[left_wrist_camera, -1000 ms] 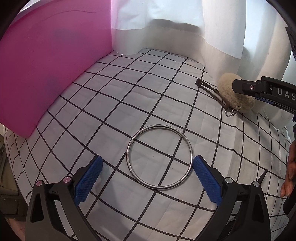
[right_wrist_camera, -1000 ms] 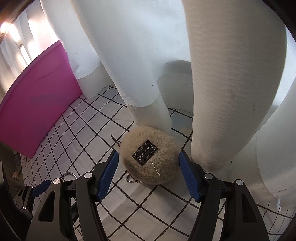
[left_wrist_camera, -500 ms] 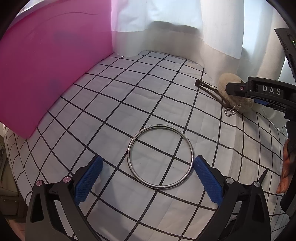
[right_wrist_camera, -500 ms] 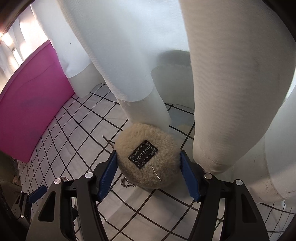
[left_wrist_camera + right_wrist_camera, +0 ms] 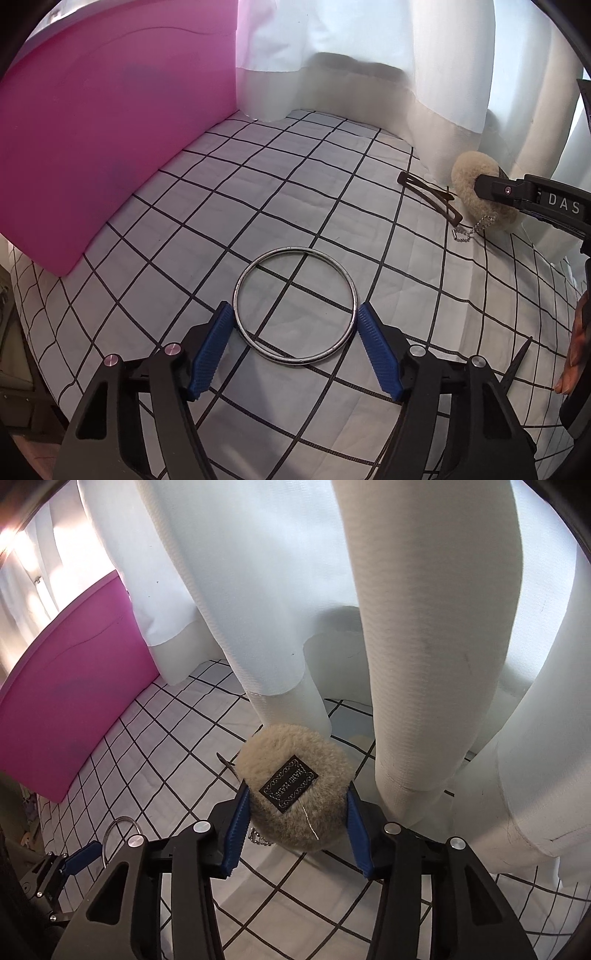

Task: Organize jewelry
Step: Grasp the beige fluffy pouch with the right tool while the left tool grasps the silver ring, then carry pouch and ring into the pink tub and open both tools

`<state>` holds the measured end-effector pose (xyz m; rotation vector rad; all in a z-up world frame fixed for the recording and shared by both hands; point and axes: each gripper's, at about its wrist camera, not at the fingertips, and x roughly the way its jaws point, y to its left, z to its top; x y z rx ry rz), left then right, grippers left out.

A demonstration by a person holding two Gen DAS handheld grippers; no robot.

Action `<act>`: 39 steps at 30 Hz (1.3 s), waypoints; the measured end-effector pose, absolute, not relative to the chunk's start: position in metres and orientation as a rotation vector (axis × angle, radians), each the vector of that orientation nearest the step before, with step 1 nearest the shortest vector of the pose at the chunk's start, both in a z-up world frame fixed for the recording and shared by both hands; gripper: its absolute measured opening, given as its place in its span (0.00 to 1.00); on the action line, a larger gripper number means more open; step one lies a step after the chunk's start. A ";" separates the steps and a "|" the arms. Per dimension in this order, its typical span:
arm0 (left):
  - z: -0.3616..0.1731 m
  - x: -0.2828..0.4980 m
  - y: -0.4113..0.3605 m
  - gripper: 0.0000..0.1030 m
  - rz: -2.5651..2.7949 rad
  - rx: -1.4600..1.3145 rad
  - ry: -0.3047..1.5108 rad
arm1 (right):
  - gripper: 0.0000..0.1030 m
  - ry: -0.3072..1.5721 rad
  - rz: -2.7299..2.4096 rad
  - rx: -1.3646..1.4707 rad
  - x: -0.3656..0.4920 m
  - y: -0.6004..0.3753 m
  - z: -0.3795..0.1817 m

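A silver bangle (image 5: pixel 295 305) lies flat on the white grid-pattern cloth (image 5: pixel 258 206). My left gripper (image 5: pixel 295 347) has closed in until its blue pads touch the bangle's two sides. A beige furry pom-pom keychain (image 5: pixel 295 790) with a black label and a small ball chain (image 5: pixel 471 232) sits by the curtain. My right gripper (image 5: pixel 295 830) is shut on the pom-pom, its pads pressing both sides. The pom-pom also shows in the left wrist view (image 5: pixel 476 188), with the right gripper's fingers (image 5: pixel 517 192) on it. The bangle shows small in the right wrist view (image 5: pixel 120 830).
A brown hair clip (image 5: pixel 428 197) lies just left of the pom-pom. A pink board (image 5: pixel 92 129) stands along the left. White curtains (image 5: pixel 406 627) hang at the back, touching the cloth. A dark pointed thing (image 5: pixel 517 362) lies at the right edge.
Both grippers have closed: the left pads came in from wide open to the bangle's sides, and the right pads closed onto the pom-pom.
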<state>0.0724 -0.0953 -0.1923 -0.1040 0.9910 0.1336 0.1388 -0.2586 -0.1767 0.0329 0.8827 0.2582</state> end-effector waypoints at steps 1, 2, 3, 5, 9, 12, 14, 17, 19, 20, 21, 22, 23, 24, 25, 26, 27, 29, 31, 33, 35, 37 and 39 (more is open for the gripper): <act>-0.192 0.072 -0.094 0.65 0.136 -0.106 0.988 | 0.45 0.877 0.258 0.034 0.137 -0.259 -0.174; -0.190 0.071 -0.093 0.65 0.136 -0.106 0.985 | 0.45 0.875 0.260 0.040 0.135 -0.260 -0.172; -0.188 0.071 -0.092 0.65 0.138 -0.104 0.980 | 0.45 0.874 0.261 0.045 0.133 -0.261 -0.170; -0.184 0.069 -0.089 0.65 0.141 -0.102 0.968 | 0.45 0.872 0.259 0.052 0.129 -0.261 -0.167; -0.176 0.065 -0.085 0.65 0.143 -0.090 0.949 | 0.45 0.871 0.258 0.061 0.121 -0.262 -0.163; -0.171 0.062 -0.083 0.65 0.140 -0.080 0.934 | 0.45 0.874 0.254 0.067 0.116 -0.262 -0.162; -0.169 0.060 -0.081 0.64 0.135 -0.080 0.929 | 0.45 0.877 0.252 0.070 0.112 -0.261 -0.162; -0.162 0.055 -0.077 0.64 0.125 -0.088 0.920 | 0.45 0.876 0.252 0.074 0.107 -0.258 -0.161; -0.157 0.053 -0.075 0.64 0.118 -0.092 0.907 | 0.45 0.874 0.252 0.074 0.105 -0.255 -0.160; -0.155 0.052 -0.074 0.64 0.114 -0.091 0.902 | 0.45 0.875 0.252 0.075 0.103 -0.255 -0.160; -0.153 0.050 -0.073 0.64 0.110 -0.090 0.898 | 0.45 0.875 0.251 0.076 0.102 -0.254 -0.159; -0.151 0.050 -0.073 0.64 0.108 -0.091 0.895 | 0.45 0.875 0.250 0.078 0.100 -0.254 -0.159; -0.149 0.049 -0.072 0.64 0.104 -0.092 0.892 | 0.45 0.875 0.249 0.080 0.099 -0.254 -0.159; -0.148 0.048 -0.072 0.64 0.103 -0.090 0.890 | 0.45 0.876 0.248 0.081 0.097 -0.254 -0.158; -0.146 0.047 -0.072 0.64 0.102 -0.090 0.887 | 0.45 0.875 0.247 0.084 0.095 -0.255 -0.157; -0.144 0.046 -0.071 0.64 0.100 -0.091 0.883 | 0.45 0.875 0.247 0.087 0.093 -0.256 -0.155; -0.143 0.046 -0.070 0.64 0.097 -0.091 0.882 | 0.45 0.875 0.246 0.088 0.091 -0.256 -0.155; -0.139 0.044 -0.069 0.64 0.093 -0.092 0.878 | 0.45 0.871 0.244 0.091 0.089 -0.254 -0.153; -0.136 0.042 -0.067 0.64 0.089 -0.092 0.873 | 0.45 0.867 0.243 0.095 0.086 -0.253 -0.151; -0.132 0.040 -0.066 0.64 0.083 -0.089 0.867 | 0.45 0.865 0.243 0.099 0.083 -0.251 -0.148; -0.127 0.038 -0.065 0.64 0.079 -0.080 0.859 | 0.45 0.862 0.243 0.103 0.079 -0.249 -0.144; -0.121 0.035 -0.063 0.64 0.071 -0.073 0.851 | 0.45 0.858 0.245 0.102 0.075 -0.247 -0.140; -0.112 0.032 -0.060 0.64 0.063 -0.062 0.838 | 0.45 0.855 0.247 0.101 0.070 -0.243 -0.135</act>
